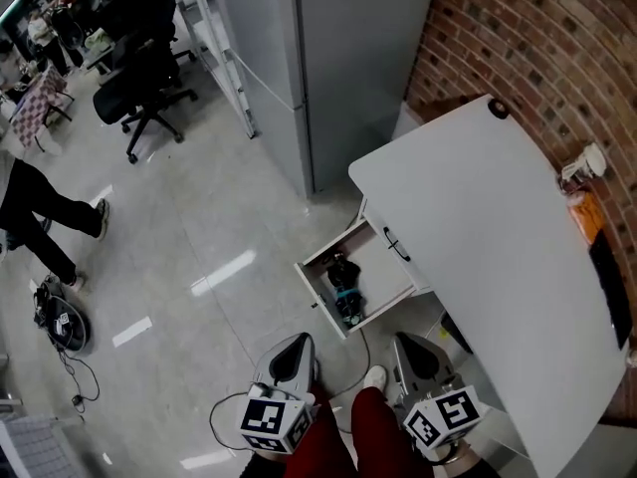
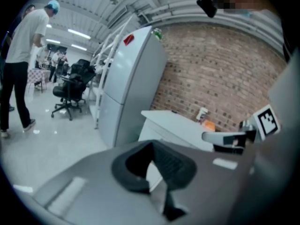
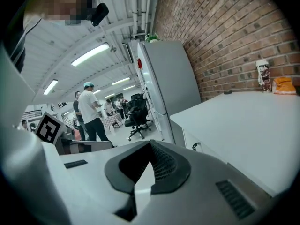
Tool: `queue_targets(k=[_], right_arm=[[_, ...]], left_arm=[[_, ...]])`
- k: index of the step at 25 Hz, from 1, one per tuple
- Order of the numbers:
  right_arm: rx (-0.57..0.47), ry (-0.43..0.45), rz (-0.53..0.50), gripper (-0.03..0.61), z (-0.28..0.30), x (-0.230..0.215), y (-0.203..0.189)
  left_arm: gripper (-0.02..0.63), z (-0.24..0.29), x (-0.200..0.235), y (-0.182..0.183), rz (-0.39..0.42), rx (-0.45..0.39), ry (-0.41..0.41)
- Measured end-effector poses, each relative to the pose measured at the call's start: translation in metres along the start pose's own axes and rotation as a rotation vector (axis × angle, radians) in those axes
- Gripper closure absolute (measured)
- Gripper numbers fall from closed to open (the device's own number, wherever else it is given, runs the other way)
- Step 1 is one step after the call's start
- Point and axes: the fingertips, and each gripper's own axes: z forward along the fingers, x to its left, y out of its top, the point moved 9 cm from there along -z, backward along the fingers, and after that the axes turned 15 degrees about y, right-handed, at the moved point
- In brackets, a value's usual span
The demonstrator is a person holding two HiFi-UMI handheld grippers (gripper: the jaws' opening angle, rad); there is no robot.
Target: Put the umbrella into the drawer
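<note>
The white drawer [image 1: 390,270] under the desk stands pulled out. A folded dark umbrella [image 1: 343,285] with a bit of blue on it lies inside, along the drawer's left half. My left gripper [image 1: 296,341] and right gripper [image 1: 404,340] hang side by side near me, short of the drawer's front and apart from it. Both have their jaws pressed together with nothing between them. From the left gripper view, the left gripper [image 2: 153,145] points past the desk toward the fridge. Seen from its own view, the right gripper [image 3: 150,144] points along the desk's front edge.
A white desk [image 1: 498,257] runs along the brick wall [image 1: 518,38], with an orange packet [image 1: 584,214] and a small bottle [image 1: 581,165] at its far side. A grey fridge [image 1: 338,58] stands beyond the drawer. Office chair [image 1: 139,93], a walking person [image 1: 40,217] and floor cables [image 1: 60,327] lie left.
</note>
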Motion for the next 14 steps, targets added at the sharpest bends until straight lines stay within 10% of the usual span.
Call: queue_targets(k=[14], right_arm=[[-0.128,0.028,-0.016,0.577,-0.042,0.043,0.039]], left_arm=[[0.611,-0.037,0.002,0.052,0.039,-0.039,-0.011]])
